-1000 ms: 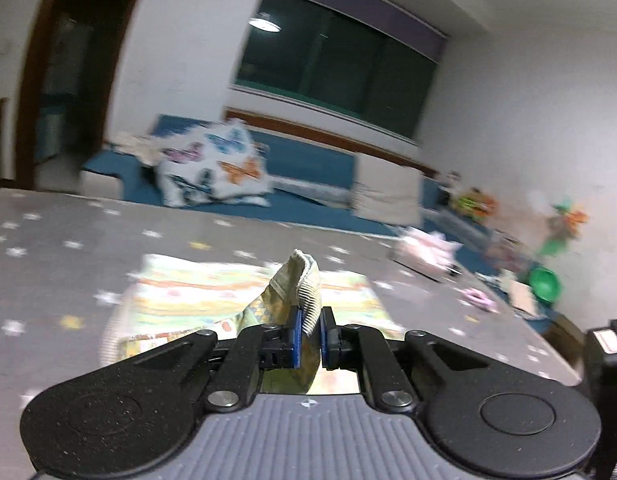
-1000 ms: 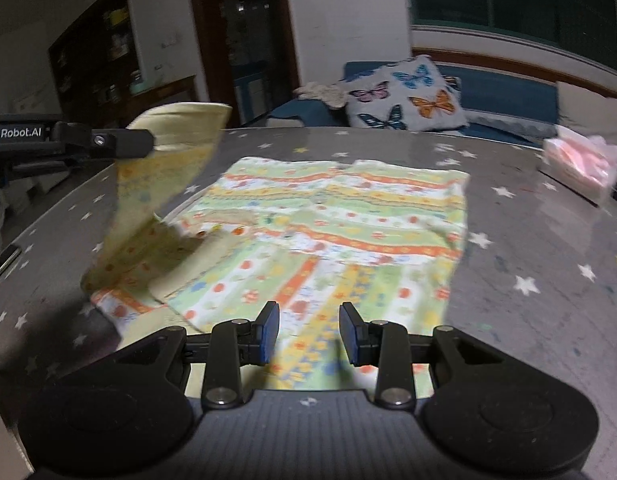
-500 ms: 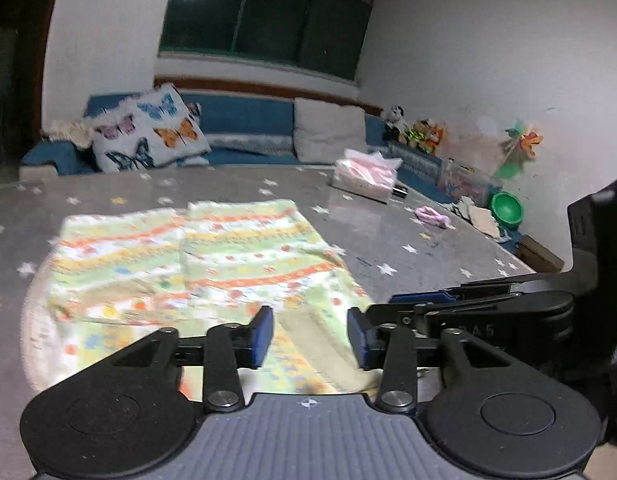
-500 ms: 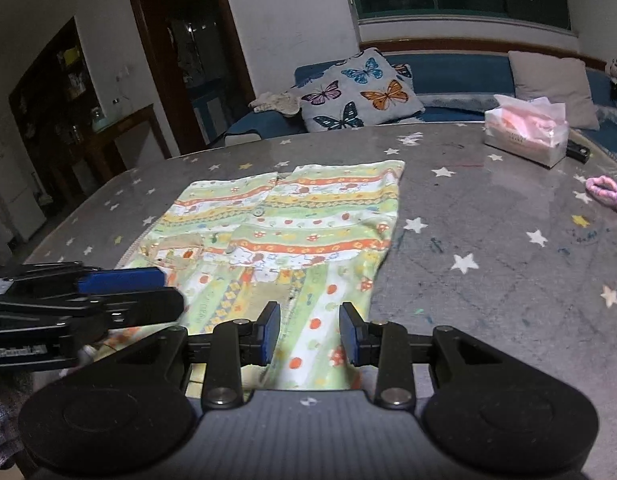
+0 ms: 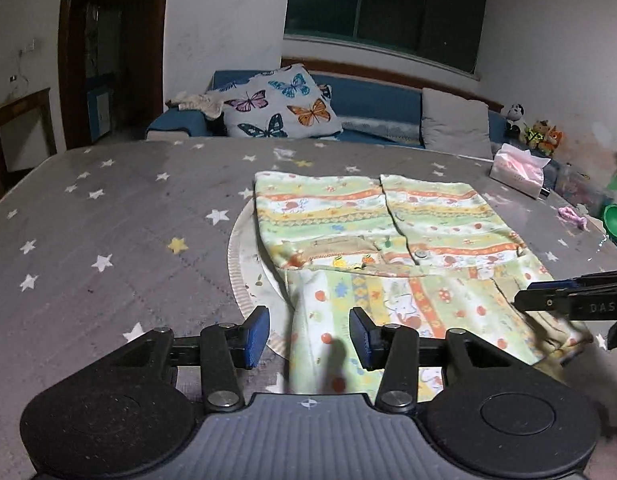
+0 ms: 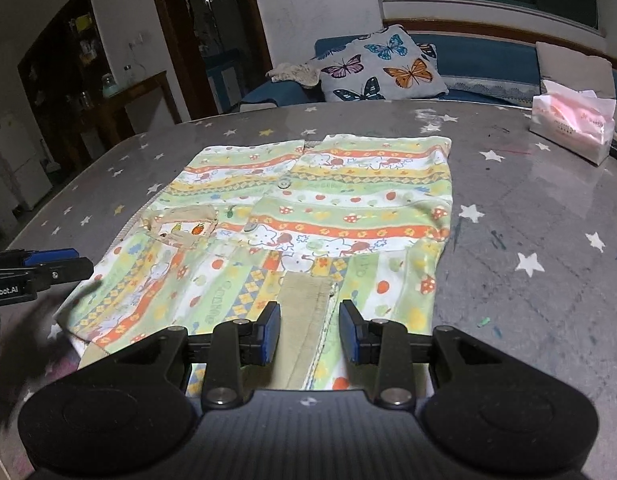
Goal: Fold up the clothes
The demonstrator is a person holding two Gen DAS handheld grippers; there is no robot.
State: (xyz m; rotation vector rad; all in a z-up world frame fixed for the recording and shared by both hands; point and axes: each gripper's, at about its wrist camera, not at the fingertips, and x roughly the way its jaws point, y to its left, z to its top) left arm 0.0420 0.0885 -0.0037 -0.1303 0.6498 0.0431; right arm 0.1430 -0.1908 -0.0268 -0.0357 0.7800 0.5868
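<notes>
Folding a green-and-orange striped cotton garment on the star-print bench, we hover both grippers, fingers part-open and empty, the right closing; next, pinch the near hem.

Home living room, blue sofa, butterfly cushion, plush toys, star-patterned table

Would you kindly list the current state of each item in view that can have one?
Patterned garment: lying flat on the table, sleeves folded in over the front, buttoned.
Left tool: open, pads not pressing the near edge of cloth between them.
Right tool: closing, garment's near edge between its pads, not yet pinched.
Tissue pack: open, tissue sticking out of the top.
Butterfly cushion: propped upright on the sofa.
</notes>
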